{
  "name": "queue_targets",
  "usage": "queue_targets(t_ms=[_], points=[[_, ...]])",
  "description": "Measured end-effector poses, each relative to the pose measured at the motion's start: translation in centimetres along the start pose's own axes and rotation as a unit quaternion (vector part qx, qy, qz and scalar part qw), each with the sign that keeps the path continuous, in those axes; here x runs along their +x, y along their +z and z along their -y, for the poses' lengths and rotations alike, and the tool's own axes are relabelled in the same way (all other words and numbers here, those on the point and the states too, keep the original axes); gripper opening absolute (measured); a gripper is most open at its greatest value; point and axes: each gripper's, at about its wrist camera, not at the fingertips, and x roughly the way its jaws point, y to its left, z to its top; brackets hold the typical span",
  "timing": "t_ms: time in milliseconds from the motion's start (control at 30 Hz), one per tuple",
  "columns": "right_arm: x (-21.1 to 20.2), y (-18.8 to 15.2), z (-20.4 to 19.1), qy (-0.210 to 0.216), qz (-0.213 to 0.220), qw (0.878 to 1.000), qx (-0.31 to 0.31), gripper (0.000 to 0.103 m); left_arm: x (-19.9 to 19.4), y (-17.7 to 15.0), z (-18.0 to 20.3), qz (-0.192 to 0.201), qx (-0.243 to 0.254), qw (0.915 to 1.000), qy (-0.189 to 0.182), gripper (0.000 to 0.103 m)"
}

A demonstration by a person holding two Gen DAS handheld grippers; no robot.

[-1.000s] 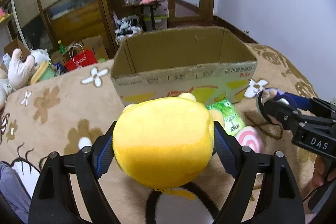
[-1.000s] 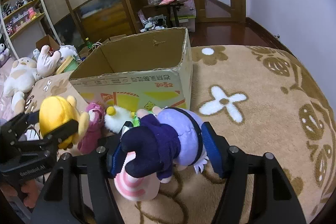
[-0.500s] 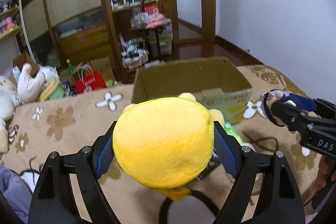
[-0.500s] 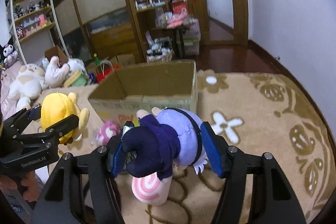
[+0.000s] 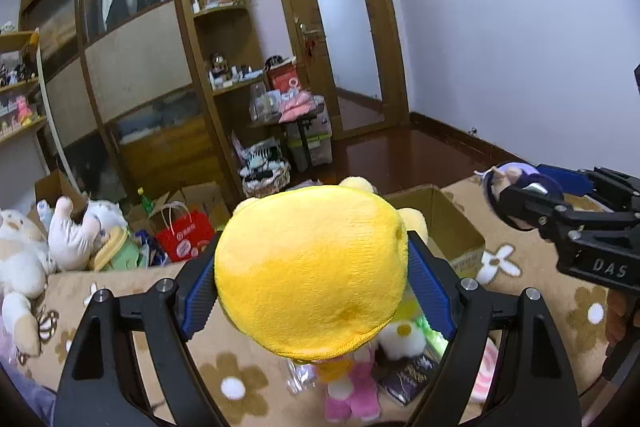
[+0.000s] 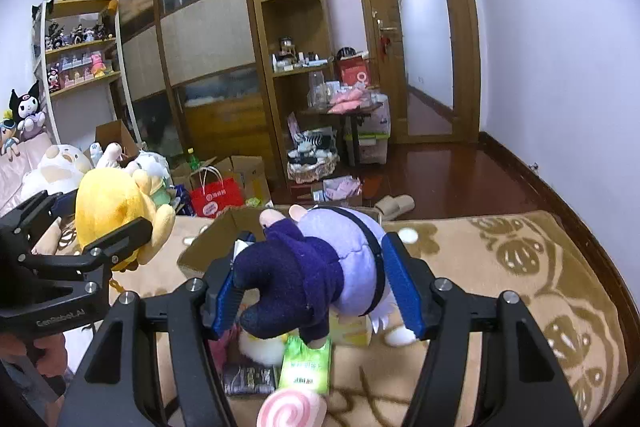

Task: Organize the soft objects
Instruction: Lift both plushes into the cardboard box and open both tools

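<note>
The left gripper is clenched on a yellow plush at the centre of its own frame, and the right gripper grips a purple-clad plush doll the same way. Both toys hang clear of the flowered blanket, with the open cardboard box just behind them in mid-frame. To do this well, I judge each toy should be brought over the box mouth before the jaws ease off, one hand at a time so the toys do not collide. The right view alone shows a pink swirl cushion and green packet at lower centre; the left view alone shows a pink plush at bottom centre
</note>
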Motion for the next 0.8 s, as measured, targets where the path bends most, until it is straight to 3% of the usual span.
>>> queue_targets(t_ms=[133, 300, 467, 800], points=[[1.3, 1.1, 0.2, 0.005, 0.014, 1.0, 0.003, 0.068, 1.3, 1.2, -0.4, 0.009, 0.004, 0.9999, 0.004, 0.083], [3.1, 2.0, 0.5, 0.015, 0.025, 0.999, 0.014, 0.068, 3.7, 2.0, -1.8, -0.002, -0.026, 0.9996, 0.002, 0.084], [4.6, 1.9, 0.7, 0.034, 0.027, 0.999, 0.02, 0.068, 5.9, 1.4, -3.0, -0.01, -0.05, 0.9987, -0.002, 0.084], [8.3, 0.3, 1.7, 0.054, 0.002, 0.998, 0.031, 0.069, 10.8, -0.6, -3.2, -0.051, -0.05, 0.9974, -0.011, 0.084]])
